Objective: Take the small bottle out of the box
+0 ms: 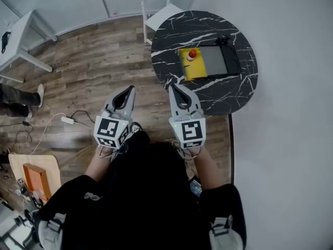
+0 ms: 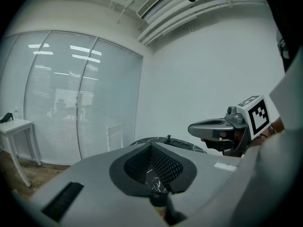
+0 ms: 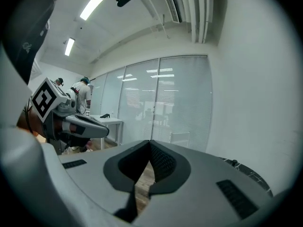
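Note:
A small bottle [image 1: 192, 53] with an orange-red cap stands in the left part of a yellow box [image 1: 195, 69] on a round black marble table [image 1: 171, 33]. A dark tray-like lid [image 1: 219, 61] lies against the box's right side. My left gripper [image 1: 130, 88] and right gripper [image 1: 171, 86] are held side by side over the wooden floor, short of the table's near edge, both pointing toward it. Both are shut with nothing between the jaws. In the left gripper view the shut tips [image 2: 152, 145] aim at the table edge [image 2: 182, 144]. The right gripper view shows its tips [image 3: 150, 143] closed.
A white chair [image 1: 157, 12] stands behind the table and a white desk [image 1: 23, 35] at the far left. A person's legs [image 1: 18, 100] show at the left edge. A cable and adapter [image 1: 67, 120] lie on the floor. The white wall [image 1: 291, 113] runs along the right.

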A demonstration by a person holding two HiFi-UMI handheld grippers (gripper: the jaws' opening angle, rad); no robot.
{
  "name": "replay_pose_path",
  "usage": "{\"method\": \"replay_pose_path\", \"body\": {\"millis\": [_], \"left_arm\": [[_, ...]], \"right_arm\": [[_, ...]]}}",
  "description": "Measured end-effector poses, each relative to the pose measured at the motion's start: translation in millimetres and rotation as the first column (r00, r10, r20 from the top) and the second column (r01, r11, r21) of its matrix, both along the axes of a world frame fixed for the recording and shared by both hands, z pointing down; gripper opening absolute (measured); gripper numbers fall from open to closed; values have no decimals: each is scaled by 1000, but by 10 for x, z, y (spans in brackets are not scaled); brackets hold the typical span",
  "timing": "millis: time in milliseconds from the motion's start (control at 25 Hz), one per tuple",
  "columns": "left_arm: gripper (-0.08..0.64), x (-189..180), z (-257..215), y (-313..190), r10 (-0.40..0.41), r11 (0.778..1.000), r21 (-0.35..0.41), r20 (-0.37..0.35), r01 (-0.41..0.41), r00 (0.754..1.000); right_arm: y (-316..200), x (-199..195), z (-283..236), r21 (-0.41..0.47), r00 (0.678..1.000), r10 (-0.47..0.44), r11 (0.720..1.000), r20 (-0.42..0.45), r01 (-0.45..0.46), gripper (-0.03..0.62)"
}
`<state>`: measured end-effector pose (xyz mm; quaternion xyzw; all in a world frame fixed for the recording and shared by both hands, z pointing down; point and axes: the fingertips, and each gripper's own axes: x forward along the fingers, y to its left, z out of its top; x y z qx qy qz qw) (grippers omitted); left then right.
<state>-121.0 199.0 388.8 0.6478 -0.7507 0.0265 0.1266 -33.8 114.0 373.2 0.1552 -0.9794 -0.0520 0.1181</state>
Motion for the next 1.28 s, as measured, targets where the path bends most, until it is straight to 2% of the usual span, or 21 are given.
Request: {"method": "replay_pose_path", "body": {"millis": [240,400,720,960,1280], "left_arm": [[-2,-453,216,-70,90,995,-42,-32,-92,995],[-2,-526,310,-283,168,983,-60,-51,-171,985],[-2,-608,439,-1011,307,946,-94,-35,-309,951],[-2,-633,610,-1638,417,895,-158,-37,-417,908],[-2,-395,995,-2389,552,794,-250,-85,-554,829]], "right_arm": [[-66,-385,179,-47,996,79,996,-41,-81,-5],[-211,-466,289,-61,987,137,988,-81,-142,-5],[-720,-544,553,-123,968,238,961,-86,-247,-5],[-1175,-565,759,-92,945,305,944,-120,-317,-5],[-1749,-308,1125,-184,893,424,876,-149,-446,-5]]}}
